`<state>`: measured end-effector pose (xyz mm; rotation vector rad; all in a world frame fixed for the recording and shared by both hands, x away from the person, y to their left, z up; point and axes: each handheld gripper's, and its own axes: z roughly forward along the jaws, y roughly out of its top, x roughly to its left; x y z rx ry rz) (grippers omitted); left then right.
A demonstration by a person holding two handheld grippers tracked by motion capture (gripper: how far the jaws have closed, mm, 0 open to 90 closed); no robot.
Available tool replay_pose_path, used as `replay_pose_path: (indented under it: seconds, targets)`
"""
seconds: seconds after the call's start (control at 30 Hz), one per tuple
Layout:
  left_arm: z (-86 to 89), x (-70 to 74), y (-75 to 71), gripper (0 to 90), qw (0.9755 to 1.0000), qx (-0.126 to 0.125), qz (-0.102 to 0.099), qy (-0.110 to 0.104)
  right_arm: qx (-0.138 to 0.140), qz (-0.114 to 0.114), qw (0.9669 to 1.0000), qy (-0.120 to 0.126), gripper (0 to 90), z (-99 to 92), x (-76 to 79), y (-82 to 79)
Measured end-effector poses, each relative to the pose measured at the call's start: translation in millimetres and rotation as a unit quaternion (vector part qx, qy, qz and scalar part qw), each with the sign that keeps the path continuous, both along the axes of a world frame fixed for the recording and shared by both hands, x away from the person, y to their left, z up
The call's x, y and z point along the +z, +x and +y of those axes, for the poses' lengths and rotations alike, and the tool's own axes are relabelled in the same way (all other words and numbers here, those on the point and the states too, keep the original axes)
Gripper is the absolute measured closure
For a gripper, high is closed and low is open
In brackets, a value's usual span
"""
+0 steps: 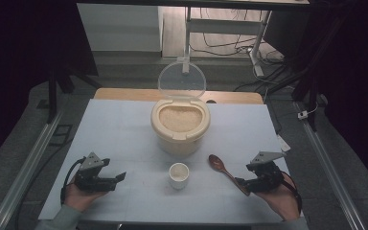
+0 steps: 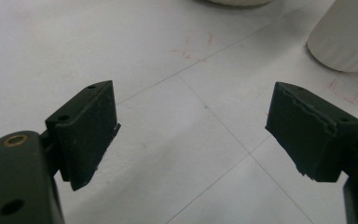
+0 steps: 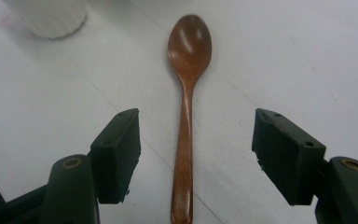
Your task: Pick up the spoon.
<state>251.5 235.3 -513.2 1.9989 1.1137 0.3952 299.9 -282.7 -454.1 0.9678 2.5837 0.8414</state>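
the right claw stands released, its jaws wide on either side of the wooden spoon, which lies flat on the tabletop right of the small cup. to grasp it well, keep the handle centred, come down low and pinch mid-handle, so the bowl doesn't tip. the left claw is released too, empty, resting near the cup. the open rice container waits behind.

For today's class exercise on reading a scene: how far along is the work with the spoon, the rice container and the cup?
Done: the rice container stands with its lid up. In hand: the right claw straddles the wooden spoon handle, jaws wide, pads not touching it. Left: gripping the spoon, and probably scooping rice into the cup, whose contents I cannot tell. The left claw is open above the table.
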Motion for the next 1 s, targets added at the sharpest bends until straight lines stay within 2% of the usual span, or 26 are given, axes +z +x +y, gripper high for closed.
replay_pose_path:
  seconds: [0.07, 0.17, 0.37, 0.5, 0.87, 1.0]
  targets:
    - [-0.3, -0.4, 0.2, 16.0, 1.0, -0.002, 0.001, 0.001, -0.002, 0.022, 0.9996, -0.017, 33.3, 5.1, 0.0, 5.6]
    - [-1.1, -1.8, 0.8, 16.0, 1.0, -0.005, 0.006, 0.003, 0.0, 0.042, 0.9983, -0.039, 34.2, 12.1, -2.2, 12.2]
    - [-2.1, -3.1, 1.2, 16.0, 0.9999, -0.007, 0.009, 0.007, 0.004, 0.069, 0.995, -0.072, 37.4, 23.1, -13.7, 20.1]
    - [-3.0, -4.0, 1.5, 16.0, 0.9998, -0.009, 0.011, 0.011, 0.005, 0.077, 0.9923, -0.097, 40.3, 27.1, -21.9, 22.9]
    - [-3.8, -6.1, 2.3, 16.1, 0.9997, -0.011, 0.016, 0.017, -0.009, 0.097, 0.9878, -0.122, 52.5, 28.3, -38.2, 30.1]
    - [-3.9, -6.3, 2.1, 16.2, 0.9996, -0.011, 0.015, 0.019, -0.011, 0.094, 0.9876, -0.126, 57.4, 30.1, -39.6, 30.3]
